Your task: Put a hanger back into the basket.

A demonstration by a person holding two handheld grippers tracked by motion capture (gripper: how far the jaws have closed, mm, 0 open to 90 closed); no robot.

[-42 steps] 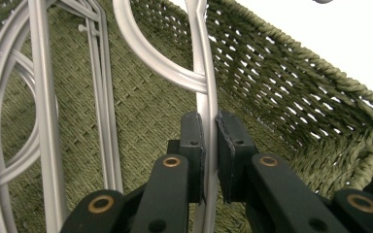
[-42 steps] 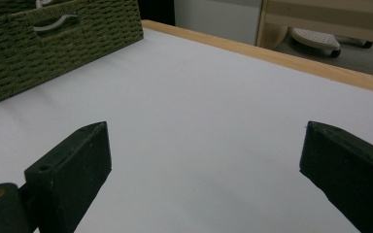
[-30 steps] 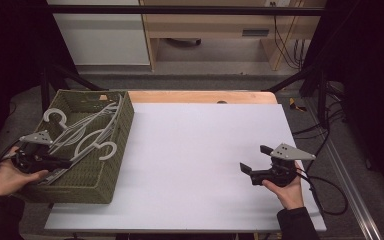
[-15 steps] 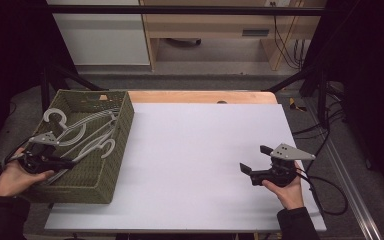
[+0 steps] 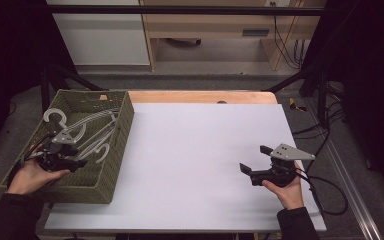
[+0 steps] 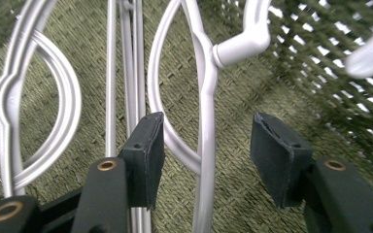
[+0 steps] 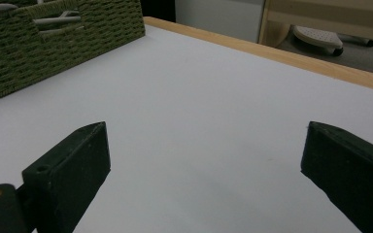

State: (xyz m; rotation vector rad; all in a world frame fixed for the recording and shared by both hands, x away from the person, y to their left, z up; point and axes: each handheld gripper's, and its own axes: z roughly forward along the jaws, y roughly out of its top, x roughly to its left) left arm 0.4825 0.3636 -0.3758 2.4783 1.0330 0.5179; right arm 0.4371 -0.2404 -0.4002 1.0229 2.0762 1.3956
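My left gripper (image 5: 72, 161) sat inside the green woven basket (image 5: 122, 130), which stood at about nine o'clock on the white table (image 5: 200, 150), its near end overhanging the table's left edge. The white plastic hangers (image 5: 87, 132) lay piled in the basket, their hooks curling toward ten o'clock, one hook (image 5: 54, 116) rising over the far left rim.

In the left gripper view my left gripper (image 6: 206, 155) had its jaws about halfway apart; they had just been opening. The neck of one hanger (image 6: 205, 121) ran straight up between them toward twelve o'clock. It passed nearer the left pad (image 6: 148, 150), yet I saw a gap on either side, so neither pad pressed on it and I held nothing. More hanger bars (image 6: 126, 73) lay just beyond the left pad, at eleven o'clock, and a round loop of another hanger (image 6: 63, 97) lay at nine o'clock. The basket's woven floor (image 6: 252, 87) showed beneath all of it.

My right gripper (image 5: 257, 159) hovered low over the bare table at about four o'clock, well apart from the basket, pointing toward nine o'clock. In the right gripper view my right gripper (image 7: 206, 160) stood wide, with only white tabletop between the pads, and the basket (image 7: 53, 43) lay at ten o'clock
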